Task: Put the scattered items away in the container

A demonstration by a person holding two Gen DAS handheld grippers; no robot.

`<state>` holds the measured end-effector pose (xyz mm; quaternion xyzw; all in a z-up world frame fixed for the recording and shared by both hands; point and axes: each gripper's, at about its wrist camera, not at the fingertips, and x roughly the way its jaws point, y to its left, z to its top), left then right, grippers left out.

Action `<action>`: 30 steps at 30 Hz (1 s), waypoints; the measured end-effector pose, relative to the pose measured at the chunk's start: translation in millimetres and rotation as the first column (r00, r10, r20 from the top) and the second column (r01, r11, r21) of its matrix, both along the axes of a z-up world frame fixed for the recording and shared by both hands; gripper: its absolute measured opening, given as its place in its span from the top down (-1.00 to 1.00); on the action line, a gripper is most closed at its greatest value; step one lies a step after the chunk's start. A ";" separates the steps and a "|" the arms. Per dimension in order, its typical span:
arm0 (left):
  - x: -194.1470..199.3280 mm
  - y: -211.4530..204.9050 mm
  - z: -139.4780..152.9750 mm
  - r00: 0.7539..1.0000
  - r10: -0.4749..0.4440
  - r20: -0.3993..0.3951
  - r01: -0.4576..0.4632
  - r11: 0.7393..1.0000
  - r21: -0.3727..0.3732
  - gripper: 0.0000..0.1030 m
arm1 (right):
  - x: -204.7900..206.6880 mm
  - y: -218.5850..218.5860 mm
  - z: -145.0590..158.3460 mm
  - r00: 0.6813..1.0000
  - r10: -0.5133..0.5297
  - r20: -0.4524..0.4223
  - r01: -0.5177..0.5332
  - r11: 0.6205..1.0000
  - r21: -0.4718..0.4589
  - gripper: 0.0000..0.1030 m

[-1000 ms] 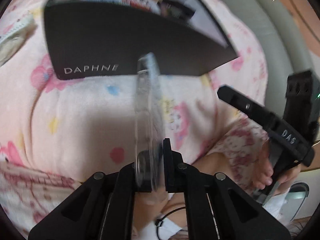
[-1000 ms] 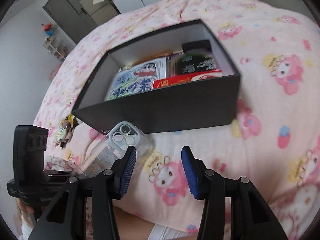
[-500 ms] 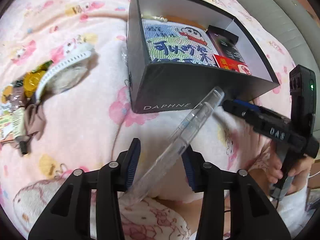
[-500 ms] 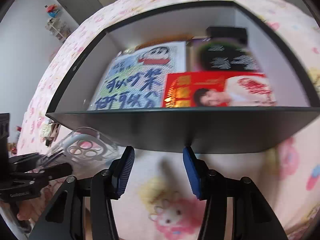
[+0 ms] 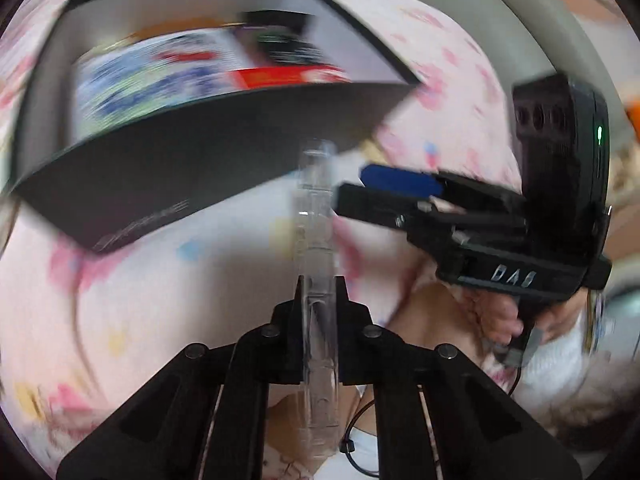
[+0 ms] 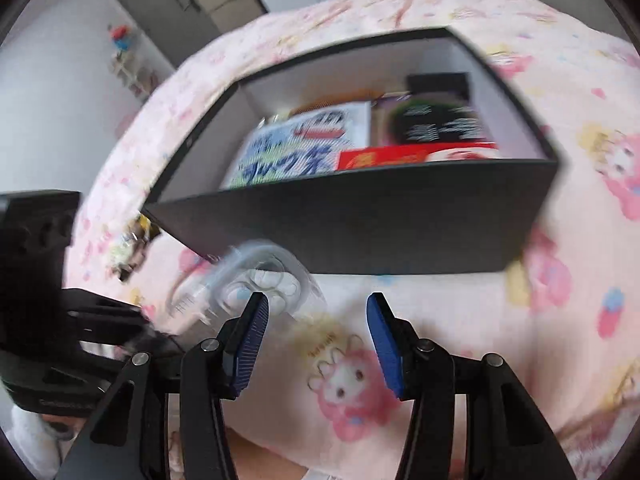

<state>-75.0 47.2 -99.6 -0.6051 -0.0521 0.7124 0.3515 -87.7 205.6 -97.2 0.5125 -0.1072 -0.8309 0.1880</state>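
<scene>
While clamped edge-on in the left gripper (image 5: 319, 292), clear phone case (image 5: 316, 248) stands upright between the jaws, which are closing and pinch its thin rim near the bottom end – prob. held by the edge so the flat face can slide down into the box w/o snagging. Sits short of the black box (image 5: 168, 160), top end just reaching the near wall, not yet over the opening. Box rests on pink cartoon blanket (image 5: 140, 300), already holding a blue-white printed pack (image 5: 152, 76), a red pack (image 5: 288, 76) and a dark one at the back; free space looks tight, hence likely the edge-first carry. Points steeply downward, tilted fwd toward the box. Right gripper (image 5: 352, 188) enters from the right, blue pad showing, tips just beside the case's upper part; touching or not – cannot tell, blurred. Hand (image 5: 504, 320) wrapped round its handle below. From right wrist: right gripper (image 6: 318, 328) has jaws about half apart and opening, nothing between them, only blanket (image 6: 580, 160) beneath. Case (image 6: 256, 280) lies left of the left finger, camera cut-out facing up, in front of the box (image 6: 360, 224) near wall. Also angled steeply down, aimed at the blanket just before the box. Small loose items (image 6: 128, 248) remain beside the box's left corner, too blurred to name.
</scene>
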 end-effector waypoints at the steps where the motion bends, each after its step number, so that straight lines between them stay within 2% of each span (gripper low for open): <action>1: -2.7 6.1 -2.1 1.000 -0.023 0.007 0.023 1.000 -0.003 0.84 | 2.3 6.4 2.9 1.000 -0.011 -0.017 0.011 1.000 -0.011 -0.03; 2: -6.2 9.4 -5.3 0.999 -0.029 0.018 0.029 0.999 -0.019 0.84 | 5.1 12.8 3.5 0.999 -0.023 -0.027 0.022 0.999 -0.023 -0.07; 4: -14.0 9.0 -14.0 1.000 0.003 0.022 0.000 0.995 -0.104 0.83 | 2.3 16.2 -0.9 0.999 -0.039 -0.006 0.039 0.999 -0.037 -0.07; 7: -14.1 -10.3 -17.5 0.998 0.056 0.029 -0.051 0.989 -0.140 0.47 | -5.9 15.3 -11.3 0.998 -0.051 0.042 0.053 0.998 -0.039 -0.07; 11: -11.4 -40.2 -11.7 0.991 0.134 -0.028 -0.136 0.983 -0.122 0.00 | -12.6 13.5 -21.9 0.990 -0.065 0.122 0.070 0.997 -0.041 -0.07; 13: -15.1 -53.7 -10.2 0.980 0.192 -0.048 -0.196 0.974 -0.112 0.00 | -21.6 8.9 -27.1 0.988 -0.057 0.141 0.065 0.996 -0.059 -0.07; 14: -15.4 -64.8 -9.6 0.968 0.249 -0.044 -0.252 0.960 -0.118 0.01 | -26.4 6.1 -27.4 0.989 -0.052 0.141 0.062 0.996 -0.061 -0.07; 15: -15.8 -72.5 -8.6 0.952 0.306 -0.028 -0.307 0.944 -0.121 0.02 | -29.0 3.4 -26.6 0.990 -0.050 0.129 0.056 0.997 -0.048 -0.07; 16: -15.2 -81.7 -8.7 0.924 0.382 0.011 -0.378 0.918 -0.116 0.02 | -30.4 0.4 -25.5 0.993 -0.046 0.108 0.048 0.999 -0.021 -0.07; 18: -9.9 -93.5 -13.0 0.888 0.453 0.084 -0.443 0.890 -0.110 0.02 | -28.4 -5.1 -27.9 0.995 -0.049 0.088 0.045 0.998 0.042 -0.07; 21: 7.2 -97.4 -21.9 0.878 0.462 0.125 -0.444 0.884 -0.150 0.02 | -29.1 -8.4 -46.7 0.982 -0.043 0.182 0.034 0.998 0.053 -0.07; 24: 15.0 -91.1 -29.4 0.876 0.462 0.134 -0.439 0.882 -0.170 0.02 | -27.7 -4.4 -51.6 0.976 -0.061 0.207 0.054 0.998 0.039 -0.10; 25: 16.6 -90.7 -33.2 0.870 0.472 0.145 -0.449 0.878 -0.165 0.09 | -26.6 -3.3 -51.4 0.975 -0.059 0.213 0.053 0.998 0.031 -0.10; 26: 16.7 -90.6 -35.5 0.866 0.478 0.151 -0.457 0.876 -0.154 0.25 | -25.0 -3.0 -51.5 0.973 -0.047 0.227 0.045 0.999 0.014 -0.10; 27: 16.9 -90.2 -37.3 0.863 0.483 0.147 -0.463 0.873 -0.151 0.27 | -22.4 -3.3 -51.5 0.969 -0.020 0.248 0.027 0.999 -0.024 -0.10; 28: 14.8 -91.1 -38.2 0.860 0.494 0.131 -0.473 0.867 -0.158 0.29 | -18.4 -4.6 -51.7 0.961 0.030 0.275 -0.004 0.995 -0.095 -0.20; 30: 8.7 -98.5 -33.5 0.842 0.533 0.082 -0.514 0.840 -0.177 0.37 | -10.8 -3.3 -47.5 0.963 0.048 0.264 -0.017 0.992 -0.122 -0.20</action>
